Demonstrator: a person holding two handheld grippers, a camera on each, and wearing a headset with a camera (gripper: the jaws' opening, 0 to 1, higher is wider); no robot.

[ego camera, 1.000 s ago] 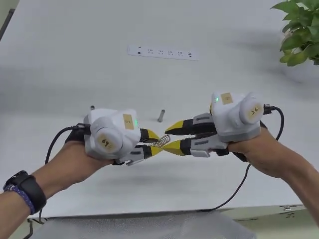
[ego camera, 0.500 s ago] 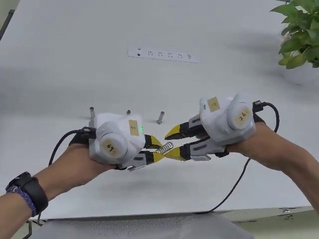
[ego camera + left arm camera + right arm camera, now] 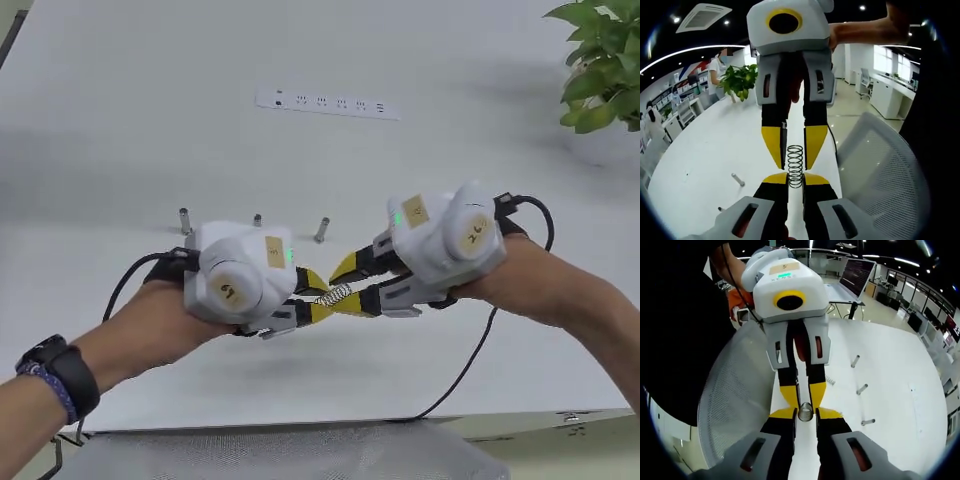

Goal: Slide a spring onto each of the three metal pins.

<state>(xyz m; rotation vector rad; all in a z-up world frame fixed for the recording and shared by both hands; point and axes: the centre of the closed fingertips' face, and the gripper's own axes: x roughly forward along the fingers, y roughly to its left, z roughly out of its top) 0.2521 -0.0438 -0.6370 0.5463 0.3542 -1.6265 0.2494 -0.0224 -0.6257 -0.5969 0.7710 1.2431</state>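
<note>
My left gripper (image 3: 312, 298) (image 3: 795, 180) is shut on one end of a small coil spring (image 3: 333, 294) (image 3: 796, 162), held in the air above the table's front. Facing it, my right gripper (image 3: 347, 284) (image 3: 805, 415) stands open, its yellow jaws either side of the spring's free end (image 3: 805, 412). Three short metal pins (image 3: 184, 219) (image 3: 257, 221) (image 3: 322, 231) stand upright in a row on the white table (image 3: 120, 120), just behind the grippers. The right gripper view shows them as pins (image 3: 855, 361) (image 3: 861, 389) (image 3: 867, 422), with a loose spring (image 3: 830, 381) lying beside them.
A white power strip (image 3: 328, 104) lies at the back of the table. A green plant (image 3: 600, 60) stands at the far right. A grey mesh chair (image 3: 300, 455) sits below the table's front edge. A black cable (image 3: 470, 360) trails from the right gripper.
The right gripper has moved left toward the left one, and its jaws now sit around the spring. The left gripper keeps its hold and has dropped slightly, uncovering all three pins.
</note>
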